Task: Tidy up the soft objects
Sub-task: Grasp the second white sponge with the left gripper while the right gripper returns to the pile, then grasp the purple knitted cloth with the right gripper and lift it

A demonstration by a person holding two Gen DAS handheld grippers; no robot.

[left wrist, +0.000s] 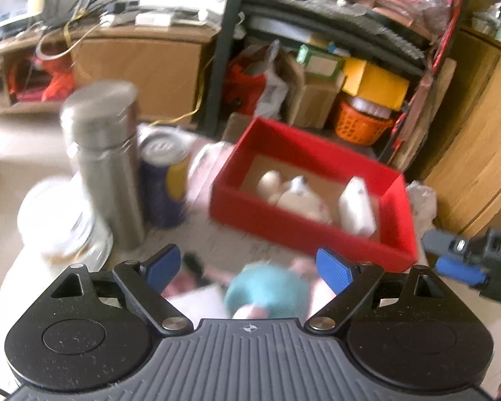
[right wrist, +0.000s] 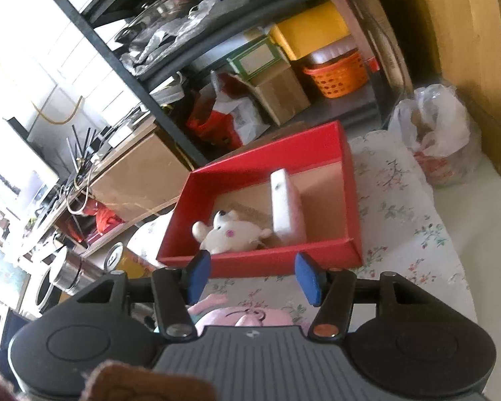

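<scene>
Cluttered shelves stand behind a floral-clothed desk (right wrist: 400,207). We hold the left gripper (left wrist: 252,267) with jaws spread wide above a blurred teal-and-pink plush toy (left wrist: 267,292) at lower centre. Centre them before squeezing. The right gripper (right wrist: 254,275) is released, empty, facing a red cardboard box (right wrist: 349,180) already holding a white plush mouse (right wrist: 232,230).

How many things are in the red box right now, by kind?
Inside the red box:
Plush toy: 1, a white bear
White block: 1, a white block standing on edge beside the bear
Total: 2
</scene>
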